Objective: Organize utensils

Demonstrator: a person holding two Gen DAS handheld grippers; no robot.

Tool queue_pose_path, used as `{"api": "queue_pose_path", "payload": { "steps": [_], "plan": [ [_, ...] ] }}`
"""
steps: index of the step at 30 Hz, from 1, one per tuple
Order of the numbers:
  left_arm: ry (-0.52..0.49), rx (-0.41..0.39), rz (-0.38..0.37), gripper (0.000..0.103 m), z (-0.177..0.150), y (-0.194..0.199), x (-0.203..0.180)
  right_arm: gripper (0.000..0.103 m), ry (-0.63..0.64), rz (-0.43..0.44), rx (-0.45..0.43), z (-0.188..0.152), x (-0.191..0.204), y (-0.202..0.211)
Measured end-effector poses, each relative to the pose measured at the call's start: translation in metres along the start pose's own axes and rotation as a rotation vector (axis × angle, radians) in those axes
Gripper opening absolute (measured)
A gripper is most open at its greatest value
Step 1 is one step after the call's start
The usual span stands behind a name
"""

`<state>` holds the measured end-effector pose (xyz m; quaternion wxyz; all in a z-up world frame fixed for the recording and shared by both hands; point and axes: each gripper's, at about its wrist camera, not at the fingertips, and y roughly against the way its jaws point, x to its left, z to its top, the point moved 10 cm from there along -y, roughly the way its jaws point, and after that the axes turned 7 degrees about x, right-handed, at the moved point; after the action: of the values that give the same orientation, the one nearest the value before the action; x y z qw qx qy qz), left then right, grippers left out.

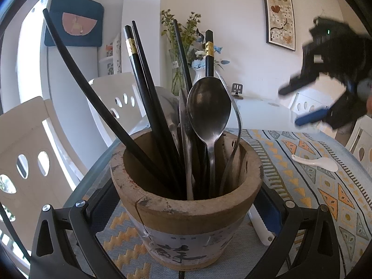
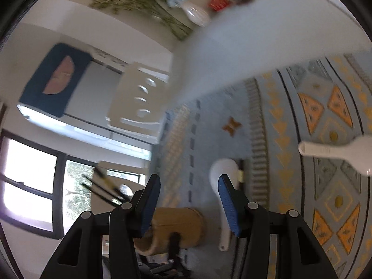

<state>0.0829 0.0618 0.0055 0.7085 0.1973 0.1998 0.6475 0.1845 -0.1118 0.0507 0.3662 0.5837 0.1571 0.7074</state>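
A worn wooden utensil holder [image 1: 186, 211] stands on the patterned mat, filled with black chopsticks [image 1: 139, 81] and metal spoons [image 1: 208, 109]. My left gripper [image 1: 186, 207] is shut on the holder, one pad on each side. My right gripper [image 1: 290, 106] hovers blurred at the upper right, open and empty. In the right wrist view, the right gripper [image 2: 189, 200] hangs above the mat, tilted sideways. A white ceramic spoon [image 2: 220, 172] lies just beyond its right finger, beside a loose black chopstick [image 2: 241, 174]. A second white spoon [image 2: 337, 151] lies further right. The holder [image 2: 176, 223] shows below.
The blue and orange patterned mat [image 1: 325, 186] covers the near part of a glass table [image 1: 260, 111]. A white spoon [image 1: 318, 162] rests on the mat. White chairs [image 1: 116, 97] stand at the left, and vases of flowers [image 1: 183, 53] at the far table edge.
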Motion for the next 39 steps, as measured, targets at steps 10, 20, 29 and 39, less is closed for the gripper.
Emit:
{"api": "queue_pose_path", "payload": {
  "steps": [10, 20, 29, 39],
  "plan": [
    [0.01, 0.006, -0.007, 0.103, 0.0, -0.002, 0.005, 0.05, 0.044, -0.086, 0.177, -0.018, -0.013, -0.079],
    [0.012, 0.011, -0.02, 0.103, 0.001, -0.004, 0.011, 0.079, 0.218, -0.405, 0.243, -0.019, -0.039, -0.129],
    [0.014, 0.02, -0.026, 0.103, 0.001, -0.005, 0.013, 0.064, 0.425, -0.598, 0.2, -0.014, -0.038, -0.138],
    [0.013, 0.021, -0.024, 0.103, 0.001, -0.005, 0.012, 0.06, 0.398, -0.403, 0.152, -0.021, -0.039, -0.114]
  ]
}}
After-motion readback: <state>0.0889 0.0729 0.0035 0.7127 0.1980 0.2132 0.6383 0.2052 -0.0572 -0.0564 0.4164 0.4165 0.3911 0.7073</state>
